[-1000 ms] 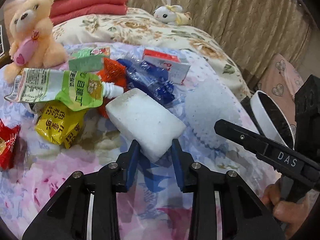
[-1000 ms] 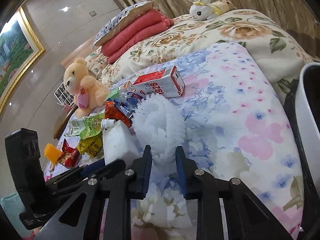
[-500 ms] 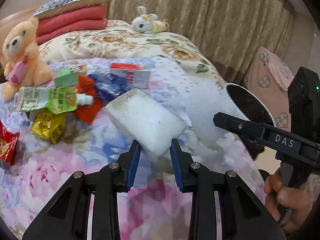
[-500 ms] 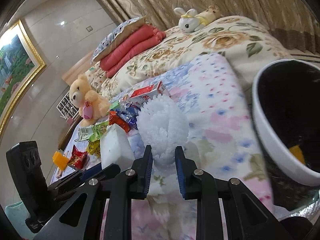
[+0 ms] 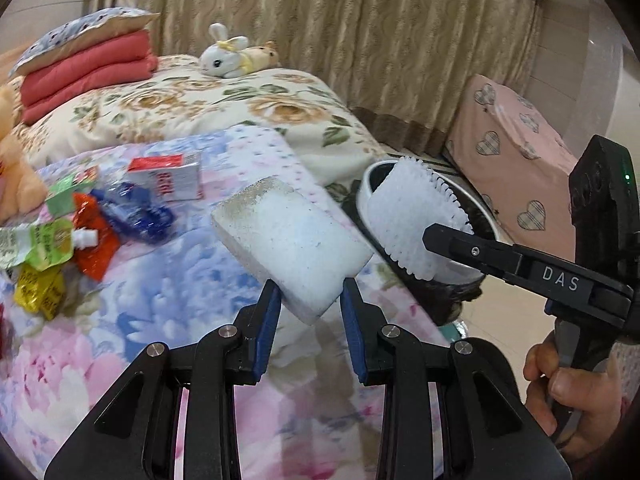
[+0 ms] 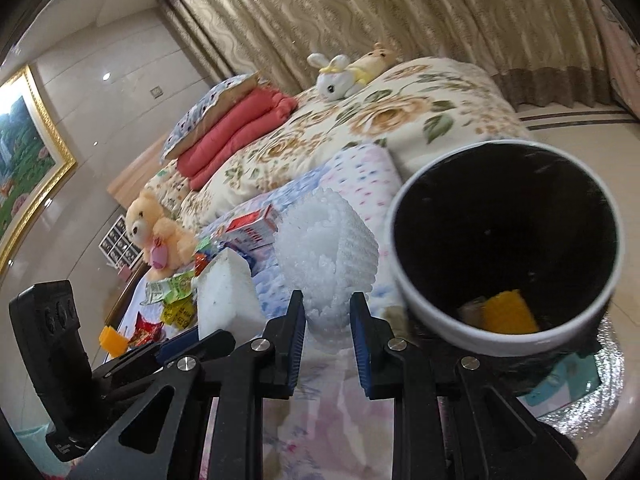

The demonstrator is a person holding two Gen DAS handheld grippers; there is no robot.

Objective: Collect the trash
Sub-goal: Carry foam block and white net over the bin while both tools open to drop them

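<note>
My left gripper (image 5: pixel 307 296) is shut on a white foam block (image 5: pixel 288 240) and holds it above the bed's edge. The block also shows in the right wrist view (image 6: pixel 226 292). My right gripper (image 6: pixel 326 308) is shut on a white foam net sleeve (image 6: pixel 326 246), also seen in the left wrist view (image 5: pixel 412 220), close beside the rim of the white trash bin (image 6: pixel 404 280) with a black liner. An orange scrap (image 6: pixel 506 316) lies inside the bin. More wrappers (image 5: pixel 92 224) and a red-white box (image 5: pixel 168 174) lie on the floral bedspread.
A teddy bear (image 6: pixel 154 236) sits at the bed's left. Folded red blankets (image 5: pixel 86 74) and a plush bunny (image 5: pixel 230 56) lie further back. A pink heart-patterned cover (image 5: pixel 516 164) stands right of the bin. Curtains hang behind.
Both grippers have lifted their foam pieces off the bed and swung right toward the bin. The bin's opening now fills the right of the right wrist view.
</note>
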